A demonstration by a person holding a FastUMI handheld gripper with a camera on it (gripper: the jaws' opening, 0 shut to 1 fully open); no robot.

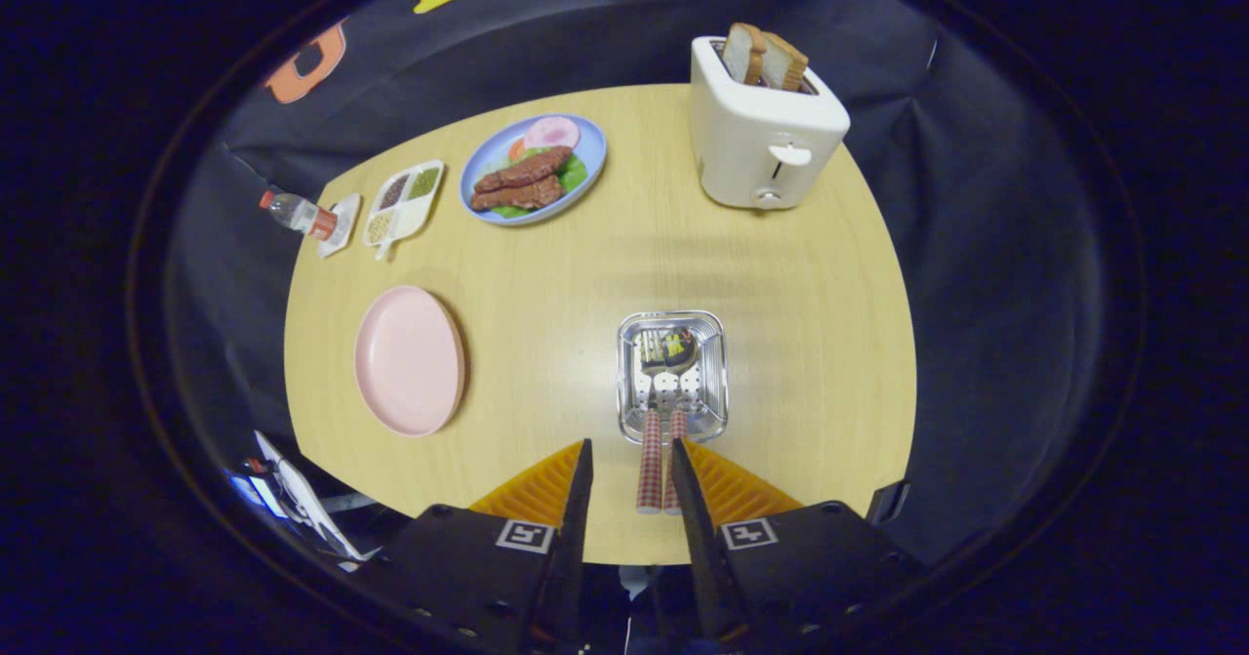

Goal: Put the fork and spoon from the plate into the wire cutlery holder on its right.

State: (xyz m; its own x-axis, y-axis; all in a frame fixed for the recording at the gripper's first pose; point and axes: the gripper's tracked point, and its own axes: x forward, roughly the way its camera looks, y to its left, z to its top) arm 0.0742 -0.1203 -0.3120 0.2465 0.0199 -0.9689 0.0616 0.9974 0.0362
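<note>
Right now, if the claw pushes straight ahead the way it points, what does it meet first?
Probably the checked handles between the open claw, then the wire cutlery holder they stand in. Depth is unclear.

- Pale wood-grain bench [585, 265].
- Pink plate [408, 360] left of the silvery wire cutlery holder [672, 376].
- Red-and-white checked handles, probably, on fork [650, 460] and spoon [673, 465].
- White toaster [761, 138] beyond the holder.
- Blue plate [534, 169].

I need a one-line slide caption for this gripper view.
Open gripper above the wire cutlery holder, checked-handled fork and spoon standing inside; round pink plate bare.
</note>
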